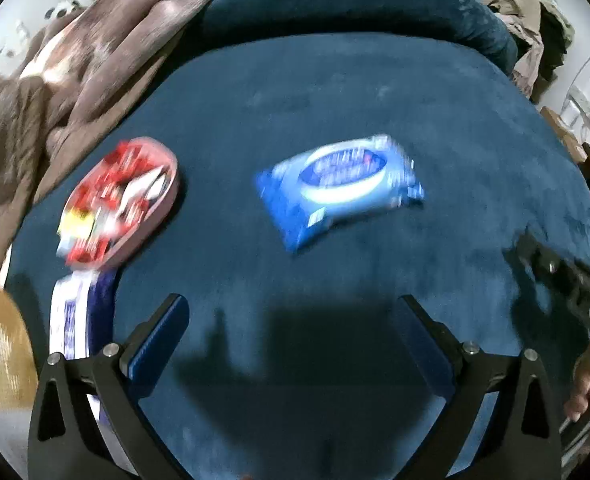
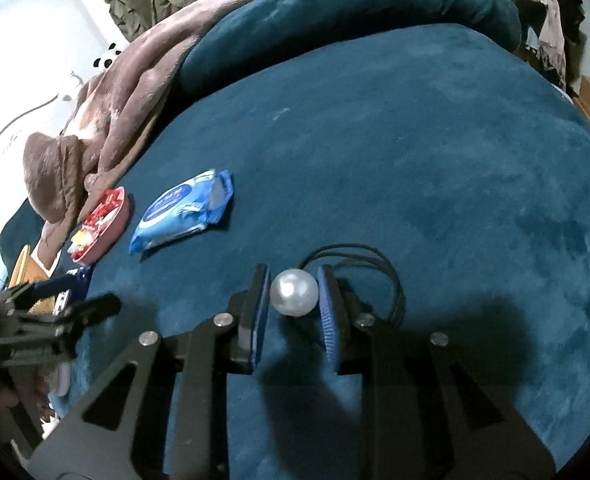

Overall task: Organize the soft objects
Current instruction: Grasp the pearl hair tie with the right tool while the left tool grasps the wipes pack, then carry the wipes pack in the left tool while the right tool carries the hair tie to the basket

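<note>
On the blue cushion the right gripper has its jaws drawn in around a pearl that carries a thin black elastic loop; both blue pads sit right against the pearl's sides, though I cannot tell how hard they press. The loop trails out behind the right finger and lies on the velvet. Off to the left sits a blue wipes pack, flat on the cushion, and just beside it a pink tray with red wrappers in it, tucked against a crumpled brown blanket. The left gripper hangs above bare cushion with its jaws wide apart and nothing between them; the wipes pack lies ahead of it, well clear of the fingers, and the tray is further left. A blue-and-white box lies near the left finger at the cushion's edge.
</note>
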`<state>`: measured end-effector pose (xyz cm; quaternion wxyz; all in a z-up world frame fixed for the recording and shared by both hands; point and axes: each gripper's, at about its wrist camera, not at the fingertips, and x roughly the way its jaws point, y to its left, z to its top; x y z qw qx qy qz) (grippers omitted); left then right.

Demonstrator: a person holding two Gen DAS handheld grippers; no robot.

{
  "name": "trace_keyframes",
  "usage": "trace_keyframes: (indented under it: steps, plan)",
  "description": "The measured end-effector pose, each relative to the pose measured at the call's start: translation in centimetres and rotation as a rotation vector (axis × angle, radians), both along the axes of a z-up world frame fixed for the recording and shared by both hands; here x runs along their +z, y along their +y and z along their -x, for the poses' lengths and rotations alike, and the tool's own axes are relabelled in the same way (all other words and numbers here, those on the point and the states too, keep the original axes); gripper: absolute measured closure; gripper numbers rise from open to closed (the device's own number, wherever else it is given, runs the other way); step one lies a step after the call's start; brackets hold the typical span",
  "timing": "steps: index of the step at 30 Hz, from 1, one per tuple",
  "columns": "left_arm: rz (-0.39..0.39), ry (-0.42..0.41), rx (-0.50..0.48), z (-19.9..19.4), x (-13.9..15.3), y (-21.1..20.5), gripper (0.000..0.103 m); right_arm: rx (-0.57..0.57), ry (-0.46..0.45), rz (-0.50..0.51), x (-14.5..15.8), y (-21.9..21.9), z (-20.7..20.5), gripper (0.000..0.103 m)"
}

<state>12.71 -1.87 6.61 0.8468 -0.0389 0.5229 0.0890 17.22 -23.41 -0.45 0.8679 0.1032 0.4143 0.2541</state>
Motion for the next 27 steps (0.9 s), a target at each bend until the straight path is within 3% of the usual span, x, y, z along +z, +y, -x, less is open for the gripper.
trace_keyframes:
  steps: [3, 6, 11, 13, 17, 19, 21, 23, 27]
  plan:
    - [-0.009, -0.025, -0.039, -2.7, 0.0, -0.3, 0.001, -0.010, 0.028, -0.016, -0.6, -0.4, -0.7, 0.078]
    - [-0.020, -0.046, -0.137, -5.4, 0.0, -1.1, 0.001, -0.011, 0.054, -0.026, -1.3, -0.5, -1.2, 0.078]
    - [-0.112, 0.005, -0.328, -9.4, -1.0, -3.1, 0.001, -0.002, 0.068, -0.037, -1.4, -0.3, -1.4, 0.077]
    - [-0.129, 0.019, -0.355, -10.6, -1.3, -3.3, 0.001, 0.004, 0.065, -0.034, -1.4, -0.2, -1.4, 0.076]
    - [-0.096, 0.035, -0.371, -12.3, -2.3, -3.1, 0.003, 0.008, 0.068, -0.027, -1.5, -0.2, -1.4, 0.076]
    - [-0.063, 0.041, -0.370, -12.4, -2.8, -2.9, 0.017, 0.006, 0.070, -0.031, -1.5, -0.3, -1.5, 0.076]
    - [-0.006, 0.059, -0.382, -12.4, -3.2, -2.7, 0.024, 0.006, 0.073, -0.035, -1.5, -0.2, -1.6, 0.076]
    - [0.006, 0.057, -0.375, -11.9, -3.4, -2.6, 0.040, 0.004, 0.074, -0.035, -1.6, -0.2, -1.6, 0.076]
    - [0.028, 0.041, -0.275, -10.1, -2.8, -1.9, 0.041, 0.004, 0.070, -0.033, -1.5, 0.0, -1.5, 0.076]
